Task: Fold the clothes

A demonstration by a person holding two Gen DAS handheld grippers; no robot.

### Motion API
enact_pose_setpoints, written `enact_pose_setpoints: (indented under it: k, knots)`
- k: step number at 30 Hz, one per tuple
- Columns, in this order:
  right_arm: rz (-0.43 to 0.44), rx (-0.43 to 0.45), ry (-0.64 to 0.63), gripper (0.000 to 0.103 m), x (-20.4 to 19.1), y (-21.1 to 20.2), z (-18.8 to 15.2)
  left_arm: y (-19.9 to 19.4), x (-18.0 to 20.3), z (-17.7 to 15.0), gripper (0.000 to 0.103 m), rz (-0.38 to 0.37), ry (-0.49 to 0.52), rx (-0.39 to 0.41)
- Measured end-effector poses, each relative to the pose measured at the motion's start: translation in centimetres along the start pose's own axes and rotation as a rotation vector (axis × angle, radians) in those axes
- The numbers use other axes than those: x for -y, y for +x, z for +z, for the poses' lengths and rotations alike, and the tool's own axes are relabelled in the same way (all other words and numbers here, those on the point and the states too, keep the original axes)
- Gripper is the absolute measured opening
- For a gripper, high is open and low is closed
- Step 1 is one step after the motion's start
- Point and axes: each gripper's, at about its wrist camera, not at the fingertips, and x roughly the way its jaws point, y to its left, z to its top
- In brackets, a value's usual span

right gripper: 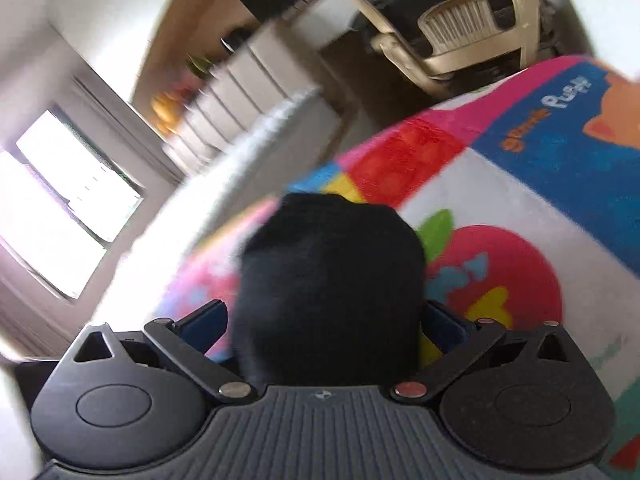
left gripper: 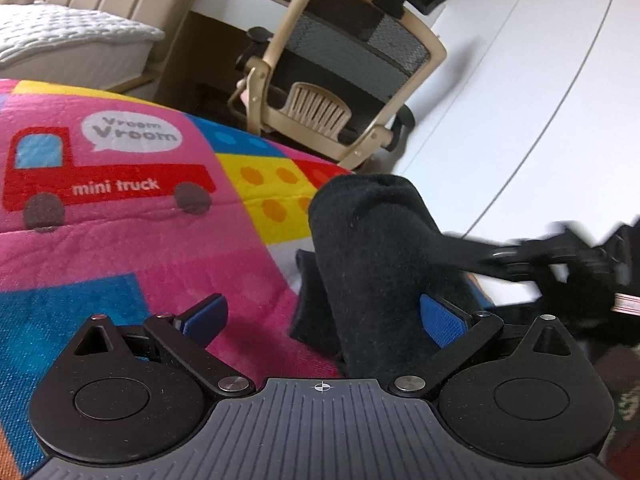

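Left wrist view shows the left gripper (left gripper: 320, 316) spread wide, its right blue pad (left gripper: 442, 320) touching a black garment (left gripper: 380, 264) that stands bunched between the fingers over the colourful blanket (left gripper: 132, 240). From the right wrist view, the right gripper (right gripper: 324, 320) is also wide, the same dark, soft cloth (right gripper: 332, 280) filling the gap; whether it grips I cannot tell.
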Motion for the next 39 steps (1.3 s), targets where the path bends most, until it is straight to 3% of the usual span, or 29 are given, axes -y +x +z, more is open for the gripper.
enact_pose_setpoints:
  k: [3,6,12,15,20,25,27,30,32,37,39]
  knots:
    - [-0.022,-0.023,-0.013,0.103,0.0,0.0,0.1,0.2,0.6,-0.1,0.103,0.001,0.011,-0.011]
    - [-0.048,-0.017,-0.048,0.103,0.0,-1.2,0.0,1.0,1.4,-0.4,0.103,-0.051,0.002,-0.045]
    - [-0.155,0.066,-0.140,0.103,-0.5,-4.9,-0.6,3.1,6.8,-1.7,0.103,-0.055,0.190,-0.096]
    - [-0.189,0.082,-0.148,0.103,-0.6,-6.1,-0.7,3.1,7.4,-1.8,0.103,-0.065,0.212,-0.081]
    - [-0.208,0.072,-0.122,0.103,-0.3,-5.8,-1.7,1.4,5.1,-1.1,0.103,0.039,0.163,-0.038]
    - [-0.176,0.010,-0.094,0.103,0.2,-4.0,-2.4,-0.5,3.5,-1.1,0.103,0.106,0.144,-0.029]
    - [-0.199,0.015,-0.144,0.103,-0.3,-3.9,-2.5,-1.7,3.5,-0.7,0.103,0.084,0.137,0.001]
    - [-0.232,0.034,-0.241,0.103,-1.3,-4.0,-2.8,-3.6,3.4,0.8,0.103,-0.006,0.076,0.066]
    - [-0.242,0.039,-0.283,0.103,-1.7,-4.2,-2.8,-3.5,3.5,1.8,0.103,-0.035,0.032,0.096]
    - [-0.242,0.055,-0.351,0.103,-2.2,-6.0,-1.8,1.7,3.9,1.6,0.103,0.116,0.052,0.025]
    - [-0.252,0.102,-0.364,0.103,-2.3,-7.4,-1.1,2.1,2.6,1.0,0.103,0.071,-0.016,0.031]
